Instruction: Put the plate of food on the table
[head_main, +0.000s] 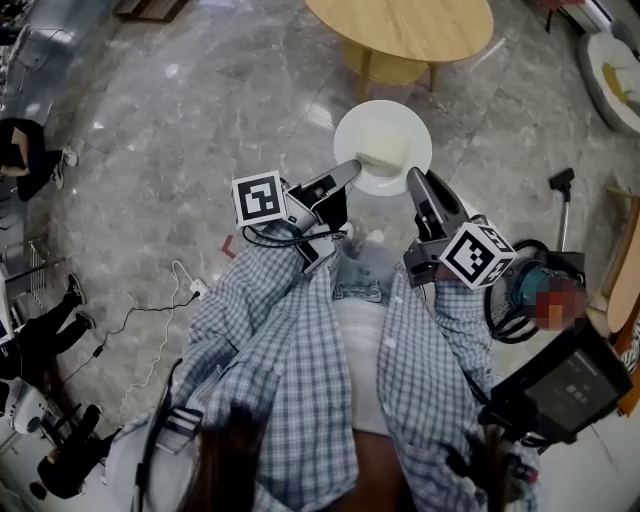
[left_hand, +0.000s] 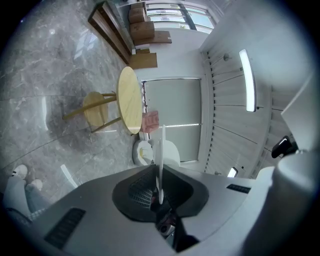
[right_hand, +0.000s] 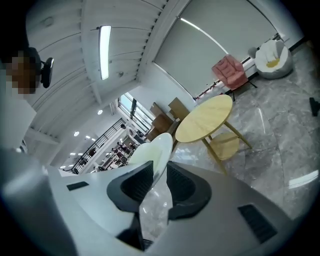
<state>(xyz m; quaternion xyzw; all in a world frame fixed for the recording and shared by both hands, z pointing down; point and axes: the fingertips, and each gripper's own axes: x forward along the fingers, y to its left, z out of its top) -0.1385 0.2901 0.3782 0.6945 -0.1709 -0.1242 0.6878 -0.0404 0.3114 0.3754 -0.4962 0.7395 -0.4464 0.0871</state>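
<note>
**Plate** (head_main: 383, 150): white and round, held in the air above the grey marble floor (head_main: 180, 110), between the two grippers and short of the table. It was seen edge-on in the left gripper view (left_hand: 161, 150) and as a tilted disc in the right gripper view (right_hand: 150, 152). A pale block of food (head_main: 385, 140) lay on it, its kind not clear from above.

**Left gripper** (head_main: 350, 170): its jaws were closed narrow on the plate's near-left rim, with the dark pads pressing both faces (left_hand: 159, 172).

**Right gripper** (head_main: 415, 180): its jaws stood apart, and the plate's near-right rim reached into the gap (right_hand: 159, 175). Floor showed through the gap lower down. Whether the rim brushed one pad could not be told.

**Table** (head_main: 400, 25): round, with a light wooden top, standing beyond the plate and apart from it. It also showed in both gripper views (left_hand: 129, 100) (right_hand: 205, 119).

**Stool** (head_main: 385, 68): yellow, tucked under the table's near edge.

**Pink chair** (right_hand: 229, 70): behind the table, by the wall.

**Person**: checked shirt sleeves (head_main: 290, 330) ran to both grippers.
</note>
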